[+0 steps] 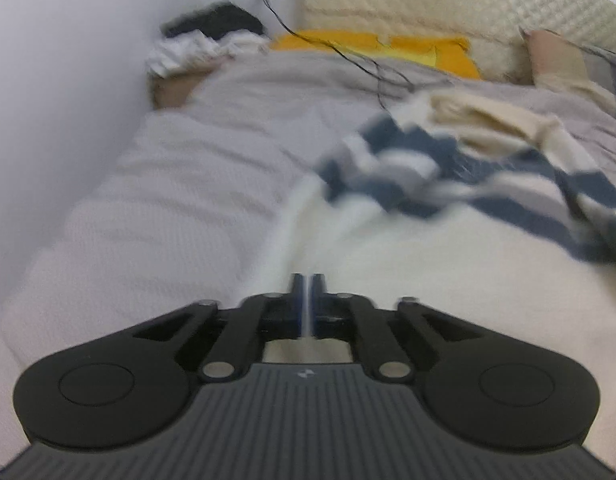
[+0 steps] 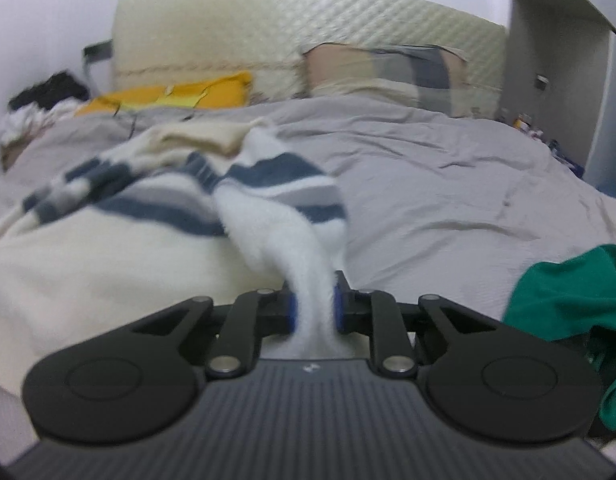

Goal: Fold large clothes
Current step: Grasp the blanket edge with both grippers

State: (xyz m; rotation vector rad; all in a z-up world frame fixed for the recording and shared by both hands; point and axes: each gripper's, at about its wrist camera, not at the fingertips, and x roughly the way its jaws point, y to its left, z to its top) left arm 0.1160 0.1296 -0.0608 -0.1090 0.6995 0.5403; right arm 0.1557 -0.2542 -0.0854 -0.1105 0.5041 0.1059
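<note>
A large cream sweater (image 1: 427, 256) with navy and grey stripes lies spread and rumpled on the bed; it also shows in the right wrist view (image 2: 108, 248). My left gripper (image 1: 308, 280) is shut on a thin edge of the sweater's cream hem. My right gripper (image 2: 313, 300) is shut on a thick bunch of the sweater's white fabric, which rises from the jaws toward the striped part. Both views are motion-blurred.
The grey bedsheet (image 2: 447, 184) covers the bed. A green garment (image 2: 567, 292) lies at the right. Yellow cloth (image 2: 168, 96) and a pillow (image 2: 387, 76) sit by the quilted headboard (image 2: 308, 28). A black cable (image 1: 347, 56) crosses the bed. A wall (image 1: 48, 100) is on the left.
</note>
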